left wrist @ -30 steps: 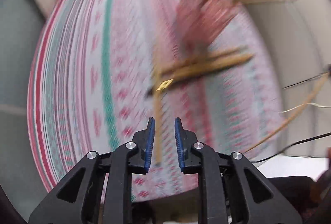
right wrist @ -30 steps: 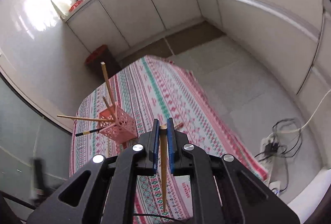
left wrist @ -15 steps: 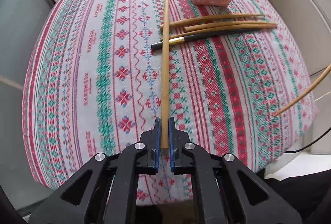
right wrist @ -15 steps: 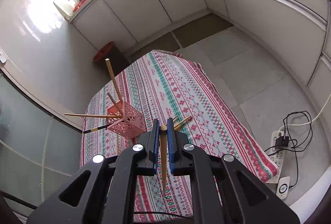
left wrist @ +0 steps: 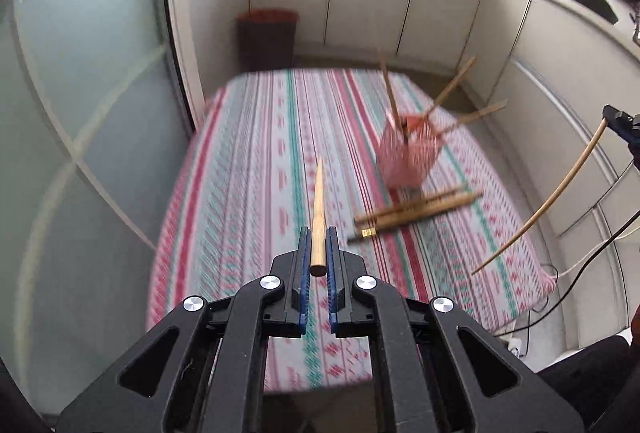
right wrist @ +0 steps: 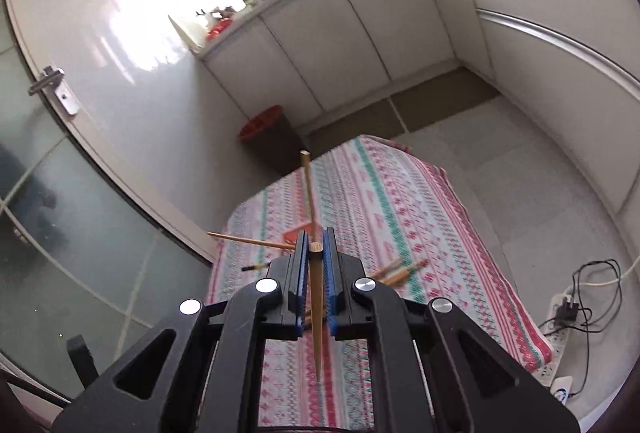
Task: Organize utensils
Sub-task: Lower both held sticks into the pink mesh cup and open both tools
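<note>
Both grippers clamped, one chopstick each, above the table.
Left view: my left gripper point(left wrist: 318, 247) pinches a wooden chopstick point(left wrist: 319, 209), tip pointing away; pink basket point(left wrist: 408, 157) toward tablecloth's point(left wrist: 248, 169) right edge, loose chopsticks point(left wrist: 416, 211) just in front.
Right view: my right gripper point(right wrist: 316, 253) grips a second chopstick point(right wrist: 317, 313), tip pointing back.

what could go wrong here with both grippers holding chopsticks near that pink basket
1. The pink perforated plastic basket already holds wooden chopsticks leaning outward at several angles; pushing in another could catch them and tip it.
2. The left gripper pinches its tapered wooden chopstick only near the blunt end, so it may pivot on contact.
3. The right gripper holds its long wooden chopstick tip-down, above the basket; lowering blind could miss the opening and strike the loose chopsticks on the striped tablecloth.
</note>
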A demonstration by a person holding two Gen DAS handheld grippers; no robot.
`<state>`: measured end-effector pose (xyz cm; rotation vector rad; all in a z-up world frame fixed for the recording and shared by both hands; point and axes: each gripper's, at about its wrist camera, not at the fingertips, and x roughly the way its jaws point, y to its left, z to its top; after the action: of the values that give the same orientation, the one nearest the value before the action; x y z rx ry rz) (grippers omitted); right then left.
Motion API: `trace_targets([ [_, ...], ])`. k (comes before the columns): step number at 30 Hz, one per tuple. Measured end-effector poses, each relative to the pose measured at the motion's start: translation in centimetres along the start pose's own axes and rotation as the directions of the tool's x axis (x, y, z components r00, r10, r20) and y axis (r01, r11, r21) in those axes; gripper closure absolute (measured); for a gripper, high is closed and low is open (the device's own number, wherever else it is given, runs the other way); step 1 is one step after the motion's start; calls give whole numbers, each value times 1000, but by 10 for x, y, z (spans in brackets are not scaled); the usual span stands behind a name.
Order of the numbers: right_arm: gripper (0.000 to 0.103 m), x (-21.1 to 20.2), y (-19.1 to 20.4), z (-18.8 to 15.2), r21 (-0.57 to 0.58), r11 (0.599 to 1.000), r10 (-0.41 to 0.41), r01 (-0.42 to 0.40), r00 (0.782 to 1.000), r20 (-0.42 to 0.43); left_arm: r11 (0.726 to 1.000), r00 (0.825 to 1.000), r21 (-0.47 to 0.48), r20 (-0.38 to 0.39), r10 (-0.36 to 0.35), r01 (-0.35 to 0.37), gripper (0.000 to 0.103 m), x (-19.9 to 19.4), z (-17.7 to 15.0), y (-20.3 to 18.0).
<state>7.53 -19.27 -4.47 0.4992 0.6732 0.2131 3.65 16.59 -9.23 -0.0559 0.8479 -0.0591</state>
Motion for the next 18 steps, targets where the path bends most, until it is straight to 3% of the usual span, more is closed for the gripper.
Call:
trace_targets([
  [9,95,-26,45,45,-31,994,104,-101,991,81,999,981,40,191,-23,15,97,-47,45,-5],
  [18,95,-39,76,96,-74,992,111,-98,974,197,986,930,103,332,-160,133,97,-79,113,-45],
])
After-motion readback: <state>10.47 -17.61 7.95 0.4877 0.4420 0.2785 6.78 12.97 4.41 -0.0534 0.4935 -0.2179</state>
